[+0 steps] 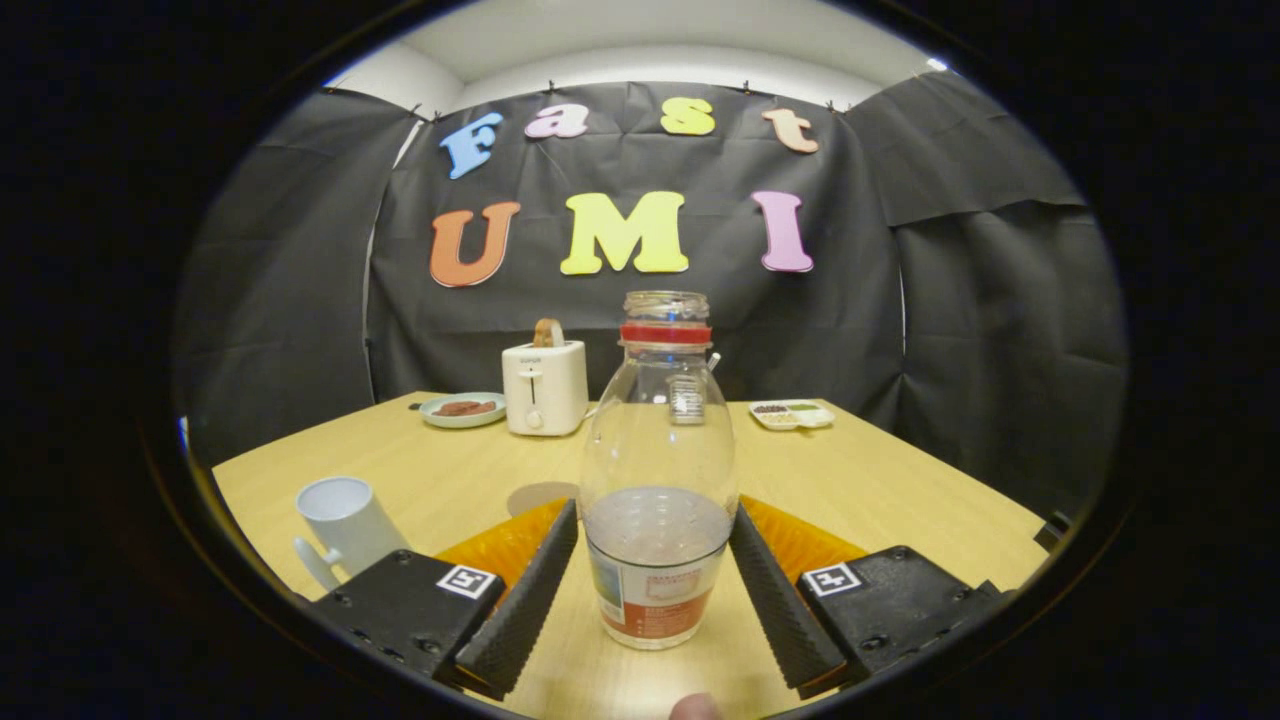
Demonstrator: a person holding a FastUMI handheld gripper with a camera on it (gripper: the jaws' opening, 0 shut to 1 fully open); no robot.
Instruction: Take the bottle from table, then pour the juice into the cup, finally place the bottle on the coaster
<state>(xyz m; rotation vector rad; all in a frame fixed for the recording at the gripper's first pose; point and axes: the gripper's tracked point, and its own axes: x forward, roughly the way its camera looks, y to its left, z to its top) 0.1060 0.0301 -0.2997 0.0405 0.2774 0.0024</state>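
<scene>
Big wooden table (900,480) stretches out ahead of the gripper (655,575), and dead centre stands the bottle (657,470), upright, uncapped, a little clear liquid low in it. It sits right between the fingers, which flank its lower half, nearly on the glass. Whether they press yet, I cannot tell. Far beyond the bottle, a toaster (544,386) with a plate (462,408) beside it, and a small tray (793,413) off right. Ahead-left of the fingers, the cup (345,520); just past the left finger, the coaster (540,496). Risks from here: glass is slick, so a loose grip could let the bottle slip or tip when lifted, and with no cap a tilt spills early.
</scene>
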